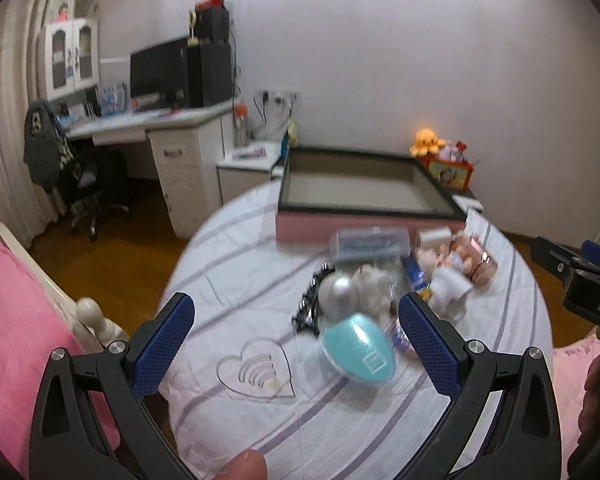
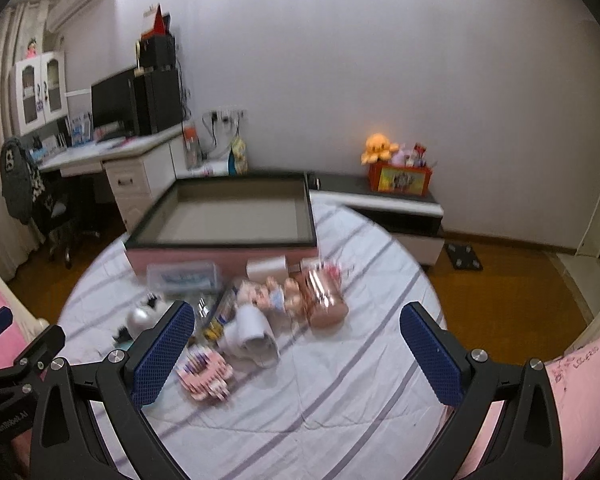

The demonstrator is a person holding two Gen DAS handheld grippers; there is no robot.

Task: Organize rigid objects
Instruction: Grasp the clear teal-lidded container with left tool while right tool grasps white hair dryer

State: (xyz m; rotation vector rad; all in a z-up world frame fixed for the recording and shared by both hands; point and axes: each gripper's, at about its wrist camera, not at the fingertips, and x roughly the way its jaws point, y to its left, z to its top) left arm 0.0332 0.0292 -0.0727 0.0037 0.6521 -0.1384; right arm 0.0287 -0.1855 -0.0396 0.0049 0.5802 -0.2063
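A pile of small objects lies on a striped white sheet (image 2: 340, 392) in front of a shallow pink box with a dark rim (image 1: 364, 216), also in the right wrist view (image 2: 220, 256). In the left wrist view I see a teal egg-shaped case (image 1: 358, 354), a silver ball (image 1: 338, 290), a clear plastic case (image 1: 368, 242) and a clear heart-shaped piece (image 1: 256, 372). My left gripper (image 1: 296, 344) is open above the sheet, the teal case between its fingers. My right gripper (image 2: 298, 354) is open over a white cup-like object (image 2: 252, 336), a pink packet (image 2: 206, 374) and a rose-gold object (image 2: 324, 296).
A pink pillow (image 1: 16, 320) and a white bedpost (image 1: 90, 310) lie at left. Beyond the bed are a desk with a monitor (image 1: 160, 72), an office chair (image 1: 80, 176), and a low cabinet with an orange toy box (image 2: 400, 178). Wooden floor surrounds the bed.
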